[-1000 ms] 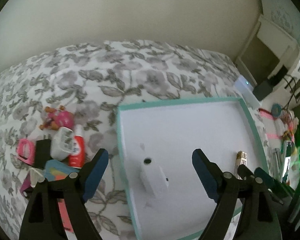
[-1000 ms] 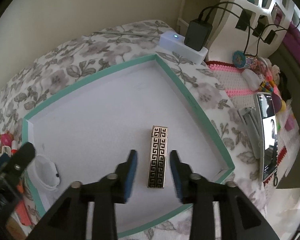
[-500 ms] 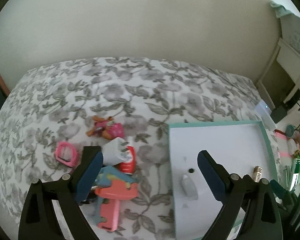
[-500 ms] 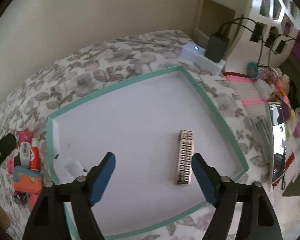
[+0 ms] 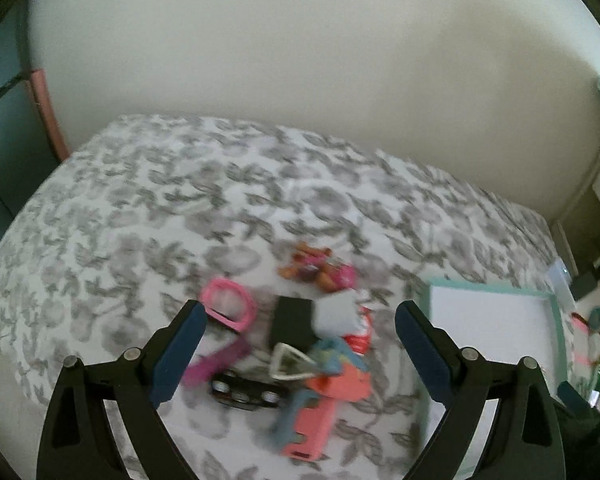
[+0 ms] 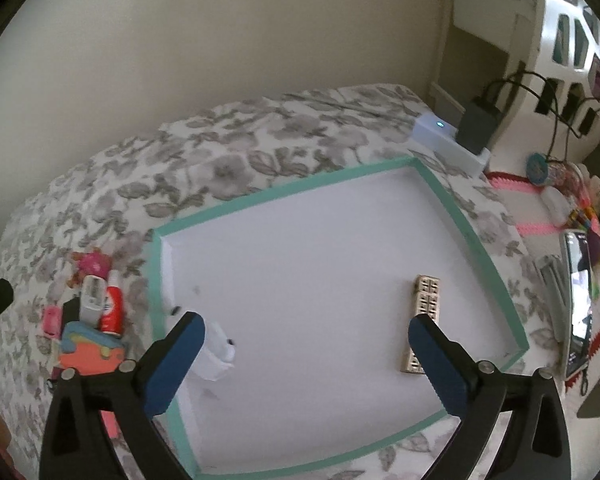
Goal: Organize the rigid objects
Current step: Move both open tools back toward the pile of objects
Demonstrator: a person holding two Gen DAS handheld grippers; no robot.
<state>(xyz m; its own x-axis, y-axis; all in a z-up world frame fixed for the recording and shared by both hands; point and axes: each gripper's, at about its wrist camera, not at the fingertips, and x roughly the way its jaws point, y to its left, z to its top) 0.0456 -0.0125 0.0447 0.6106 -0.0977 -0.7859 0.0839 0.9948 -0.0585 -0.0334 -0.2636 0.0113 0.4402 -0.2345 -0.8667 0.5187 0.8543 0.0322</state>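
A white tray with a teal rim (image 6: 284,196) lies on the floral bedspread; it also shows in the left wrist view (image 5: 556,320). In it lie a gold patterned bar (image 6: 422,320) and a small white object (image 6: 218,352). My right gripper (image 6: 306,360) is open and empty above the tray's near side. My left gripper (image 5: 300,354) is open and empty above a pile of small items: a pink ring (image 5: 228,308), a black box (image 5: 292,322), a doll (image 5: 320,270), a red-and-white tube (image 5: 360,334), a coral and blue toy (image 5: 324,404). The pile also shows left of the tray (image 6: 92,328).
A white device with a blue light (image 6: 444,136) and a black charger (image 6: 480,124) sit beyond the tray's far corner. A phone (image 6: 578,300) and pink items lie to the right of the tray. A wall stands behind the bed.
My right gripper opened, released the gold bar in the tray and drew back. My left gripper swung left from over the tray to over the pile of items.
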